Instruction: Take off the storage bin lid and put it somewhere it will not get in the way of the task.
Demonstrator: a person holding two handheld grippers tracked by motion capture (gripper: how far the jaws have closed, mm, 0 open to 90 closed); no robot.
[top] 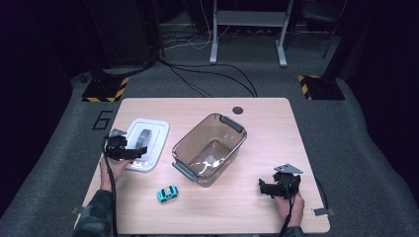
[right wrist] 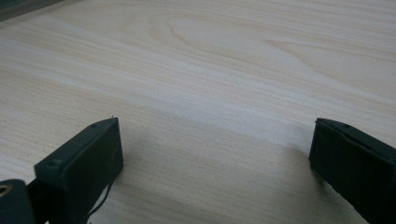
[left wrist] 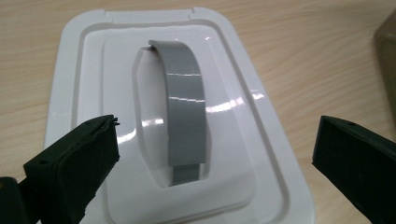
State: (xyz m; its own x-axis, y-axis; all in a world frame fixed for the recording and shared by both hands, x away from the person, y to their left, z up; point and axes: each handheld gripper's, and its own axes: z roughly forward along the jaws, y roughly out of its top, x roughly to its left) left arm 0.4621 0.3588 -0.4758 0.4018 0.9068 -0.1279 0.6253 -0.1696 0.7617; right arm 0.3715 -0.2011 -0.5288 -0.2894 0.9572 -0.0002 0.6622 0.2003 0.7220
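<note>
— What's out there?
— One white lid (top: 146,143) far left under the wide-open left gripper (top: 129,153), one clear bin (top: 210,147), one toy car (top: 167,193).
— The right gripper (top: 276,189)?
— Wide, empty, near right on the wooden table (top: 257,217); grey carpet, dark room

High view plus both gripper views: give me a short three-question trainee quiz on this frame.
1. True or false: the white lid sits on the clear storage bin.
2. Which gripper hangs over the lid's grey handle? A) left gripper B) right gripper
3. What small toy lies on the table in front of the bin?

Key:
1. False. The lid lies flat on the table, left of the open bin.
2. A. Its jaws stand open on either side of the handle, not gripping it.
3. A blue toy car.
</note>
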